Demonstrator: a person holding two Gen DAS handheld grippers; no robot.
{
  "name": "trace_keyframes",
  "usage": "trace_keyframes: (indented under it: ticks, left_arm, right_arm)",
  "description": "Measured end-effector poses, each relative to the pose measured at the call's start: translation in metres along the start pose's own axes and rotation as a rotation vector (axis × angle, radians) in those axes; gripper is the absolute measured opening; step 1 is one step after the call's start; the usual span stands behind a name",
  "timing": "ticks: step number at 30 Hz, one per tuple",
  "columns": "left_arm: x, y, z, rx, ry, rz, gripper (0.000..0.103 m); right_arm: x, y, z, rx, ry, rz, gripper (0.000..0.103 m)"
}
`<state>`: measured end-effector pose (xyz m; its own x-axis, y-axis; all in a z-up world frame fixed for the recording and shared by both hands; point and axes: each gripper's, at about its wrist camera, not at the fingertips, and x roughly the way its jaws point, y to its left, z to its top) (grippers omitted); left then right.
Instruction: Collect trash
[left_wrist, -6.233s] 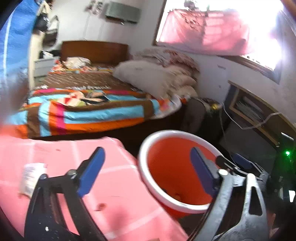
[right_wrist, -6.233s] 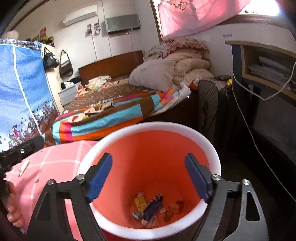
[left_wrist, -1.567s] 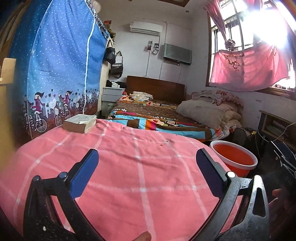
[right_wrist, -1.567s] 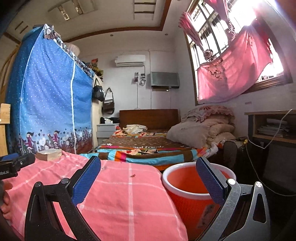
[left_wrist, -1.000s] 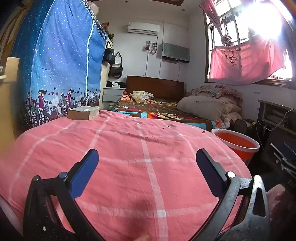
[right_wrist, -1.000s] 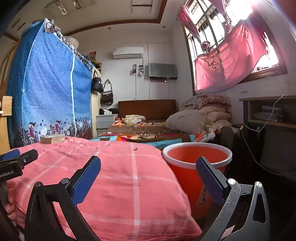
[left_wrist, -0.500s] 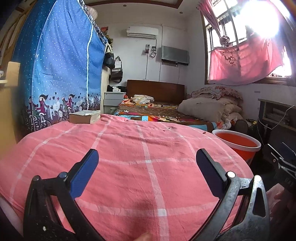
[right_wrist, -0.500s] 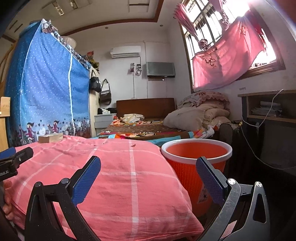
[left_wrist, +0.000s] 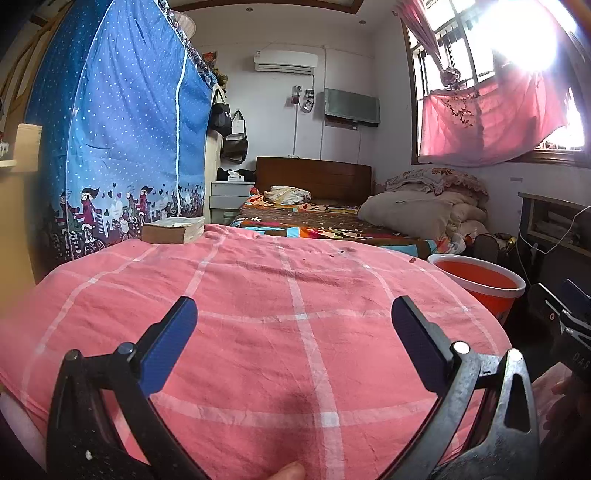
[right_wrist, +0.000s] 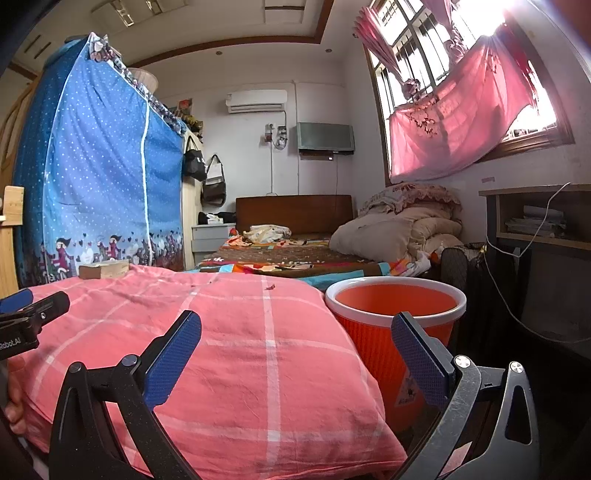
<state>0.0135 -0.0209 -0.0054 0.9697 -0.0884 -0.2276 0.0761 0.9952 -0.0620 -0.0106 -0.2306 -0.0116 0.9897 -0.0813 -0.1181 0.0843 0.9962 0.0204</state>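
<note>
Filling the far side of the room, a bed (right_wrist: 291, 254) with a wooden headboard carries a striped, many-coloured blanket and a heap of beige bedding against the wall under the window. Left of it hangs a blue dotted curtain (left_wrist: 122, 147) printed with cartoon cyclists along its lower edge. Nearer the cameras, a pink checked cloth (left_wrist: 258, 332) covers the worktop, bulging like a cushion and wrinkled in places. Just beside its right edge stands the orange trash bin (right_wrist: 395, 317) with a white rim, upright on the floor; its contents cannot be seen from this low angle. A thick book (left_wrist: 173, 230) lies flat at the far left corner of the cloth. Several tiny dark crumbs (left_wrist: 341, 252) sit on the cloth near its far edge, toward the bin. The left claw (left_wrist: 293, 347) hangs low over the cloth with its blue-padded fingers spread wide and nothing between them. The right claw (right_wrist: 295, 350) is likewise wide apart and empty, one finger over the cloth, the other in front of the bin.
</note>
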Motion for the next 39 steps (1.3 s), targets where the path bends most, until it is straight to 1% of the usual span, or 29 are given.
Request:
trace_keyframes:
  ticks: [39]
  left_arm:
    - [-0.0023,0.0034,0.0001,0.012,-0.006,0.005,0.103]
  right_arm:
    - [0.0002,-0.0016,0.0008,0.002,0.003,0.0,0.103]
